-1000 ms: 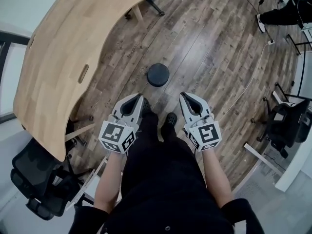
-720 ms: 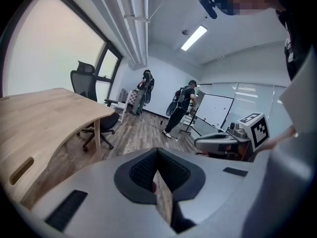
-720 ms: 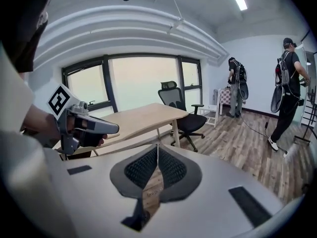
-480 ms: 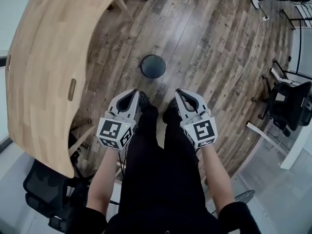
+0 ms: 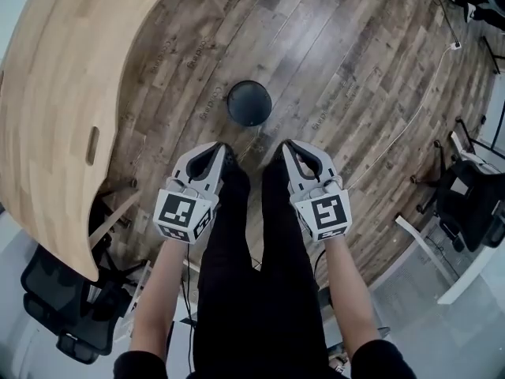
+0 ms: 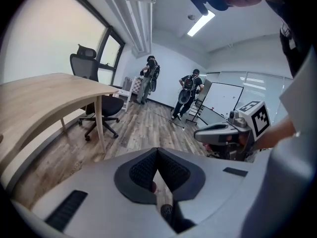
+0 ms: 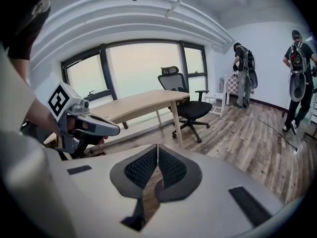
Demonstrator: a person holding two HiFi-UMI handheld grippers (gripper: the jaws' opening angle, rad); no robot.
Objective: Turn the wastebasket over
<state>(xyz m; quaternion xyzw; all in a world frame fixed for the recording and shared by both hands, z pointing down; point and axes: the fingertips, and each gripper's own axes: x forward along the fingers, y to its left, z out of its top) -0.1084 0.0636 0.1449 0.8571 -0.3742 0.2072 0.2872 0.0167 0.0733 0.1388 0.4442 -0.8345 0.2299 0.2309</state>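
Observation:
The wastebasket (image 5: 249, 103) is a small dark round bin standing on the wood floor, seen from straight above in the head view. It lies just beyond my two grippers and between their lines. My left gripper (image 5: 222, 150) is shut with nothing in it, short of the basket and to its left. My right gripper (image 5: 286, 147) is shut and empty too, short of the basket and to its right. Neither touches it. The left gripper view shows its own closed jaws (image 6: 157, 150) and the right gripper (image 6: 223, 132) beside them. The basket is hidden in both gripper views.
A curved wooden desk (image 5: 47, 93) fills the left side, with a black office chair (image 5: 63, 306) at its near end. A white cable (image 5: 410, 125) runs across the floor on the right, near another black chair (image 5: 465, 204). People stand far off (image 6: 188, 90).
Both grippers have come down side by side towards the floor, still shut. The head view has swung, so the desk sits further left and the basket higher in the picture.

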